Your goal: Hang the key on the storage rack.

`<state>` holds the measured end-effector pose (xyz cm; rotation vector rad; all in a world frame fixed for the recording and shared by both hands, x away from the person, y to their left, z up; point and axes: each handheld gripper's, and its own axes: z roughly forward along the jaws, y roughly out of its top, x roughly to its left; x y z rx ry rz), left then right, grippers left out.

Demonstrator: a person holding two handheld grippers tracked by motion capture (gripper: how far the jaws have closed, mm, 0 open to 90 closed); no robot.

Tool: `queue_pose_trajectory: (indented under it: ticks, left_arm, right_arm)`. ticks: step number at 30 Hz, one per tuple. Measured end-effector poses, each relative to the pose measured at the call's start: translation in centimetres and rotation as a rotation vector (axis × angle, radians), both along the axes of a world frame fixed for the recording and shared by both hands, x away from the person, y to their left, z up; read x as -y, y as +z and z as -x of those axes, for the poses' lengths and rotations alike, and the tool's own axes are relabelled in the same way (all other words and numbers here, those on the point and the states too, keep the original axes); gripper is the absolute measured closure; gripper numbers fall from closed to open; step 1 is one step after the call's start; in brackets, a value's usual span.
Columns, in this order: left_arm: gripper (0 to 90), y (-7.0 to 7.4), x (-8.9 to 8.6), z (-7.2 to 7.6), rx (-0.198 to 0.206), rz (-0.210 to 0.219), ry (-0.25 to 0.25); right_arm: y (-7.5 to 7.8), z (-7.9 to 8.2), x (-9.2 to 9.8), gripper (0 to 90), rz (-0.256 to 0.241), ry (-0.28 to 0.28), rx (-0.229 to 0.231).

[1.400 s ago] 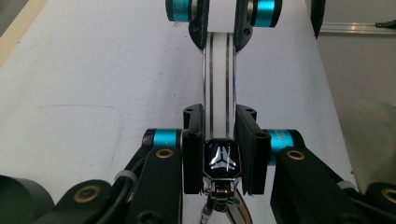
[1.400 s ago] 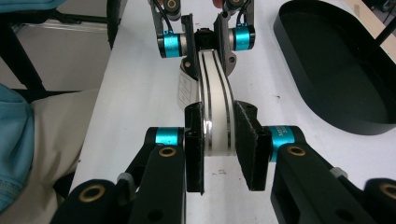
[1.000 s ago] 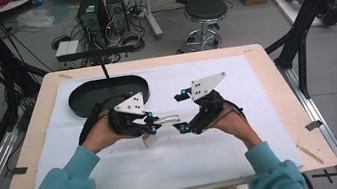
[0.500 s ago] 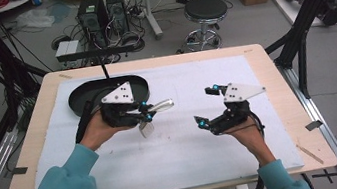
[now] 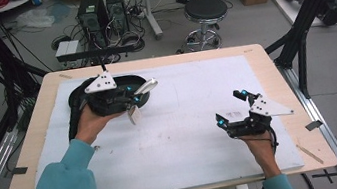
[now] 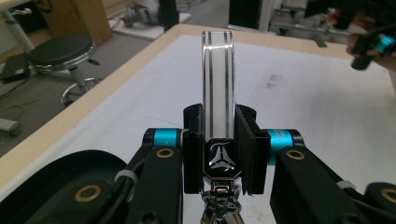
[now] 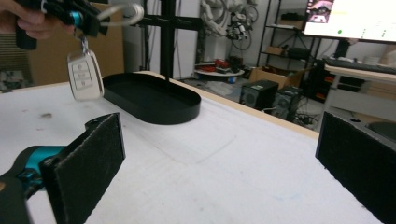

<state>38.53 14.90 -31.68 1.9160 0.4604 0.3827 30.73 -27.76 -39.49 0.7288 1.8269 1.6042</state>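
Observation:
A car key fob hangs from a silver loop that my left gripper is shut on, raised over the near edge of the black oval tray. In the left gripper view the jaws press both sides of the silver loop. My right gripper sits low at the right of the white mat, open, nothing between its pads. From the right gripper view the fob dangles left of the tray.
The white mat covers most of the wooden table. A stool and computer towers stand on the floor beyond the far edge. Black frame posts rise at the table's right and left sides.
The two grippers were together at the middle of the mat. The left has carried the loop and fob back-left to the tray; the right has pulled away to the right, open.

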Motion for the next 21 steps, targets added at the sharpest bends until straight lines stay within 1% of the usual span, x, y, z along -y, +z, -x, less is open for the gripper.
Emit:
queue_pose_trajectory:
  ticks: [1,2,3,4,6,7,8,9,15,18,19,21]
  left_arm:
    - [74.1,0.0,-0.2,-0.2,0.01,0.005,0.017]
    - [74.1,0.0,-0.3,-0.4,0.015,0.012,0.032]
    - [74.1,0.0,-0.5,-0.6,0.017,0.015,0.047]
    - [74.2,-0.1,-0.6,-0.7,0.017,0.022,0.064]
    - [74.2,-0.1,-0.8,-0.9,0.022,0.032,0.097]
    - [74.1,-0.1,-0.9,-1.0,0.024,0.04,0.111]
    - [74.1,-0.1,-1.0,-1.2,0.024,0.05,0.127]
    - [74.2,-0.1,-1.1,-1.3,0.02,0.06,0.144]
    - [74.2,-0.3,-1.8,-2.1,0.026,0.089,0.223]
    - [74.2,-0.2,-2.0,-2.7,0.021,0.103,0.249]
    - [74.2,-0.2,-2.1,-2.9,0.018,0.105,0.25]
    - [74.2,-0.2,-2.1,-3.3,0.017,0.105,0.265]
  right_arm:
    - [-0.2,0.1,0.1,0.6,0.002,-0.004,-0.006]
    - [-0.5,0.2,0.3,0.6,-0.001,-0.01,0.001]
    - [-0.7,0.3,0.5,0.6,-0.005,-0.014,0.002]
    - [-1.1,0.5,0.8,0.6,-0.015,-0.031,-0.003]
    - [-1.3,0.6,1.0,0.6,-0.016,-0.04,0.002]
    - [-1.6,0.8,1.3,0.6,-0.021,-0.06,0.008]
    - [-1.6,0.8,1.3,0.6,-0.021,-0.06,0.008]
    - [-1.9,0.9,1.5,0.6,-0.034,-0.069,0.015]
    - [-2.6,1.1,1.9,0.6,-0.044,-0.085,0.026]
    - [-3.2,1.3,2.2,0.6,-0.056,-0.108,0.028]
    - [-3.3,1.3,2.3,0.6,-0.056,-0.113,0.031]
    - [-3.4,1.4,2.3,0.6,-0.059,-0.113,0.032]
